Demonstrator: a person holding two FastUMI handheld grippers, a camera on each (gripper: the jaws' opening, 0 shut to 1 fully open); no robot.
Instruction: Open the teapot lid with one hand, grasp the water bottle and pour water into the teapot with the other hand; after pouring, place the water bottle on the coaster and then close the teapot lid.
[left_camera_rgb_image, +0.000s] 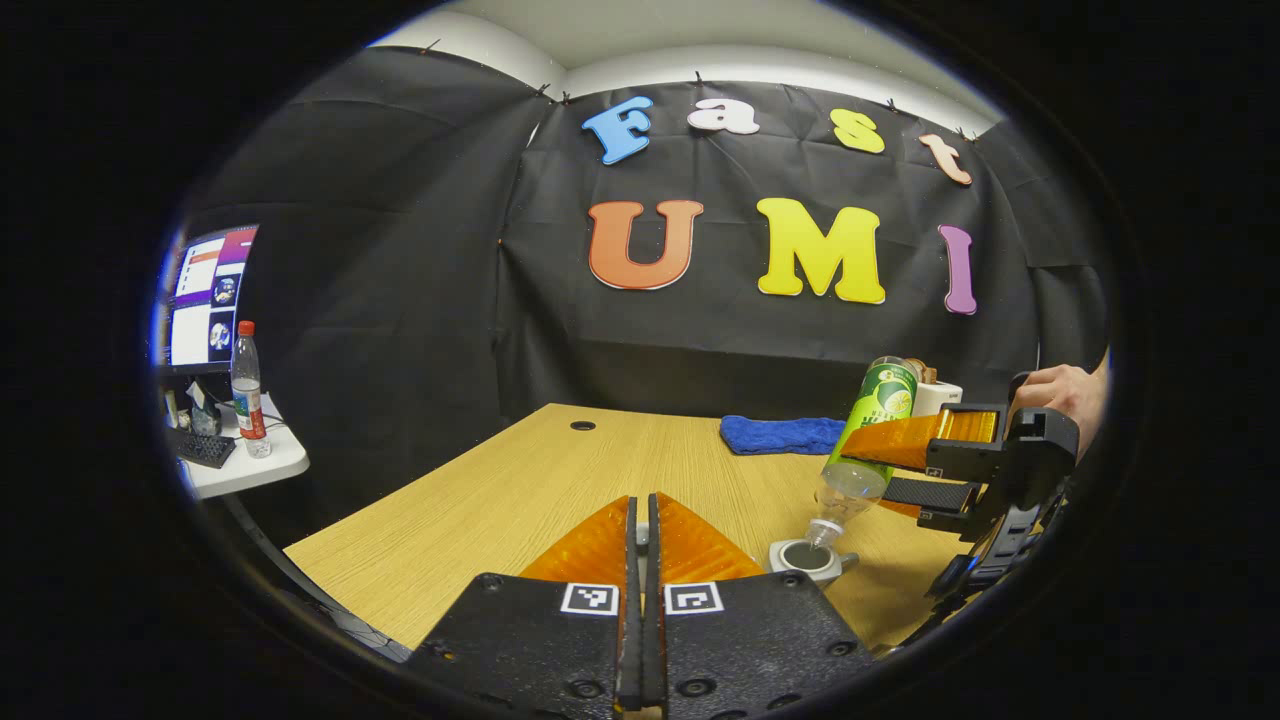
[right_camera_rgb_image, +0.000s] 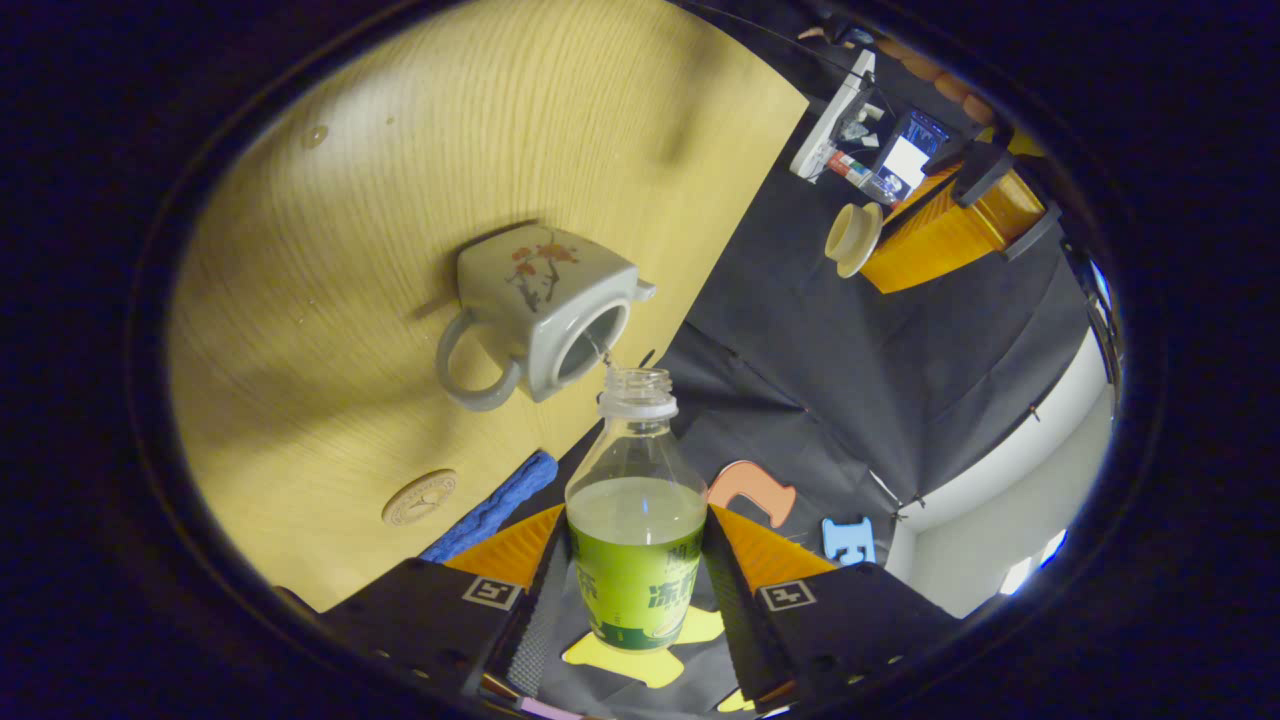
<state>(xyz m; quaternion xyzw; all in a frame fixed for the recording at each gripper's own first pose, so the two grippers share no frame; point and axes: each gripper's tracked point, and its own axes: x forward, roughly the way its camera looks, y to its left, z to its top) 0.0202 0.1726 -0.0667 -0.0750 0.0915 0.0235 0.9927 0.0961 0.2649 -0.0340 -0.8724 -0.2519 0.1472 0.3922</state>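
At the far left of the left gripper view, a small white side table (left_camera_rgb_image: 255, 465) is seen carrying a red-capped clear plastic bottle (left_camera_rgb_image: 247, 388) and a dark keyboard (left_camera_rgb_image: 203, 448), a lit monitor (left_camera_rgb_image: 205, 297) standing behind. The light wood-grain table (left_camera_rgb_image: 520, 480) is backed by black cloth. The left gripper (left_camera_rgb_image: 641, 525) is pressed nearly shut on the cream teapot lid (right_camera_rgb_image: 852, 238) — the grip is confirmed in the right gripper view. Farther right, the square grey ceramic teapot (left_camera_rgb_image: 808, 558) stands open, a folded blue cloth (left_camera_rgb_image: 782, 434) behind it. The green-labelled clear water bottle (right_camera_rgb_image: 637, 520) is clamped by the right gripper (right_camera_rgb_image: 637, 590) and tipped mouth-down over the teapot opening. A round wooden coaster (right_camera_rgb_image: 419, 497) lies bare beside the cloth.
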